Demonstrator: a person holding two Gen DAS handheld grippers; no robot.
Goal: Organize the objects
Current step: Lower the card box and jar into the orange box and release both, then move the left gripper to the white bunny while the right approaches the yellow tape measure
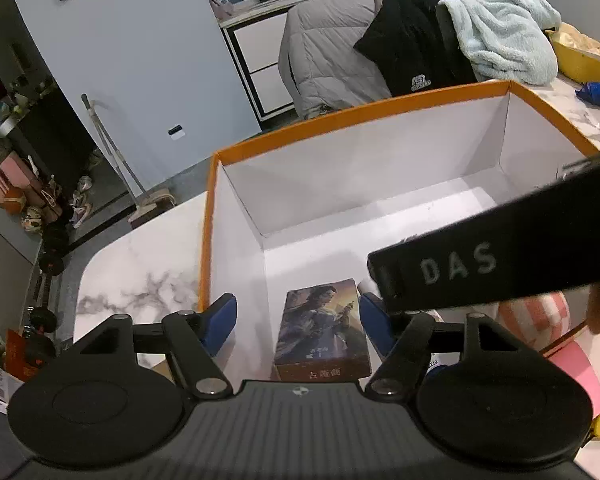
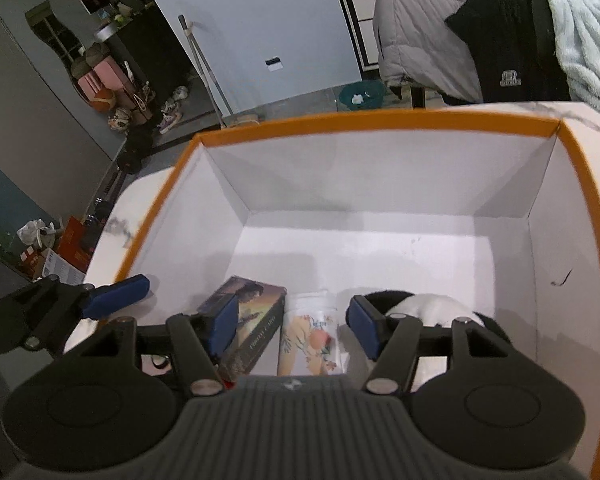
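An open orange-rimmed white box (image 1: 380,108) (image 2: 360,122) stands on the marble table. A picture-covered card box (image 1: 323,330) (image 2: 252,320) lies on its floor near the front. In the right wrist view a floral tissue pack (image 2: 310,334) lies beside it, and a black-and-white plush (image 2: 428,308) sits to the right. My left gripper (image 1: 298,320) is open over the card box, with nothing between its fingers. My right gripper (image 2: 292,326) is open above the tissue pack, holding nothing. Its black body (image 1: 500,256) crosses the left wrist view.
The marble table (image 1: 140,272) has its rounded edge at the left. Jackets and a pale towel (image 1: 500,36) hang on chairs behind the box. A pink striped object (image 1: 536,316) and yellow items (image 1: 580,60) sit to the right. Clutter lies on the floor at the left.
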